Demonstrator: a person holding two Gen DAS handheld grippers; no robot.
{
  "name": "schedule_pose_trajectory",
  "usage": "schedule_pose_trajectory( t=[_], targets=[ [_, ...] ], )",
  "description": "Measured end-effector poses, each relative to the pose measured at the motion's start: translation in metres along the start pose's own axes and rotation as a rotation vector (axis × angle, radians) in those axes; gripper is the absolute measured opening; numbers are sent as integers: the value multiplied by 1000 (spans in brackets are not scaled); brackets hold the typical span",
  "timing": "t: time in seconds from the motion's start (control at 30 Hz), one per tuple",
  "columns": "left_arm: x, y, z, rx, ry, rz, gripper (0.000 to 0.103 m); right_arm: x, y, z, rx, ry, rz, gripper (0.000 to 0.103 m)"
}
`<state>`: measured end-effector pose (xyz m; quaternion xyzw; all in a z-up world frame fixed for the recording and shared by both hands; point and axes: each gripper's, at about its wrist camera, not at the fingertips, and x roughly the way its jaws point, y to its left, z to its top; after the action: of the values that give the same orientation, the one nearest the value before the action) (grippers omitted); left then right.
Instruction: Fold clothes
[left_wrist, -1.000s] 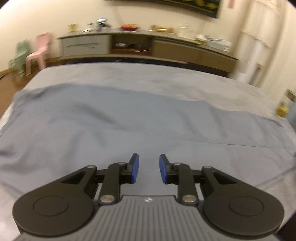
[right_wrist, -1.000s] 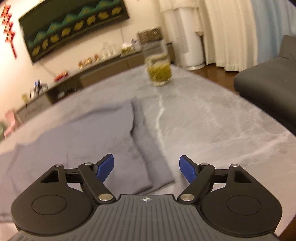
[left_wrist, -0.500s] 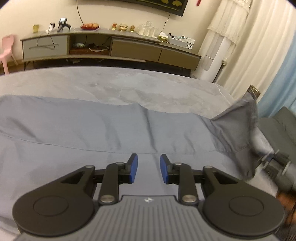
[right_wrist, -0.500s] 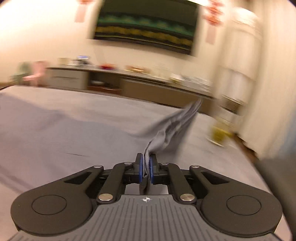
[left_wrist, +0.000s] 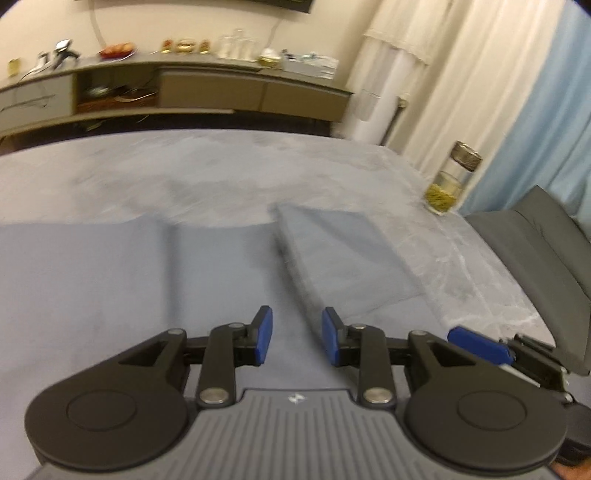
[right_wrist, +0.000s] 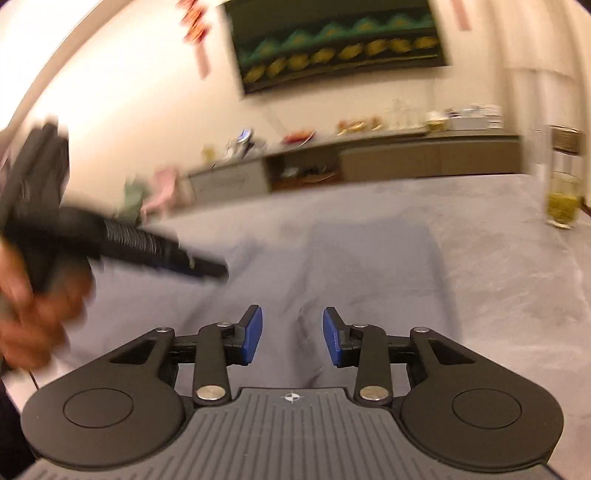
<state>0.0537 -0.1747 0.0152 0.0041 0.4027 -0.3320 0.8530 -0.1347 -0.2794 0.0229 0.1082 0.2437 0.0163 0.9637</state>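
Observation:
A grey-blue garment (left_wrist: 110, 280) lies spread on the grey marble table (left_wrist: 221, 166). Its right end is folded back over itself as a flat flap (left_wrist: 343, 254). The flap also shows in the right wrist view (right_wrist: 373, 266). My left gripper (left_wrist: 297, 339) is open and empty, just above the cloth near the flap's left edge. My right gripper (right_wrist: 291, 338) is open and empty above the cloth. One blue pad of the right gripper (left_wrist: 478, 347) shows at the lower right of the left wrist view. The left gripper's body (right_wrist: 110, 243) appears blurred at the left of the right wrist view.
A glass jar with yellow-green contents (left_wrist: 448, 184) stands on the table's far right corner, also in the right wrist view (right_wrist: 563, 195). A dark sofa (left_wrist: 539, 266) sits beside the table's right edge. A long sideboard (left_wrist: 184, 88) lines the far wall.
My right gripper has let go of the garment end it held pinched and raised; that end now lies folded flat on the cloth. Both grippers have swung to the right.

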Motion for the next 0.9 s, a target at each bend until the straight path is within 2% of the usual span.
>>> schedule_pose_trajectory(
  t=[0.1,0.17,0.23,0.33,0.43,0.47,0.57,0.67,0.77,0.9],
  targets=[
    [26,-27,1,52,23,-24,30,17,-22,-3,-16,52,-133,32],
    [46,-42,0,86,49,-24,30,31,-25,-15,-36,122,-149,29],
    [66,-46,-7,119,96,30,30,36,-20,-27,-66,177,-135,30],
    [87,-41,-16,137,146,102,32,19,-7,-40,-135,184,-118,30],
    [82,-40,-6,122,151,77,30,9,-11,-32,-111,197,-68,30],
    [80,-42,2,121,129,63,30,6,-13,-29,-103,201,-51,30],
    [83,-53,29,138,87,49,30,9,-19,-4,-133,119,-86,30],
    [114,-72,49,182,132,9,31,38,-26,6,-143,114,-122,30],
    [159,-83,48,255,214,82,30,66,-34,6,-142,144,-152,30],
    [175,-85,51,285,184,132,31,52,-31,-16,-186,172,-148,29]
  ],
)
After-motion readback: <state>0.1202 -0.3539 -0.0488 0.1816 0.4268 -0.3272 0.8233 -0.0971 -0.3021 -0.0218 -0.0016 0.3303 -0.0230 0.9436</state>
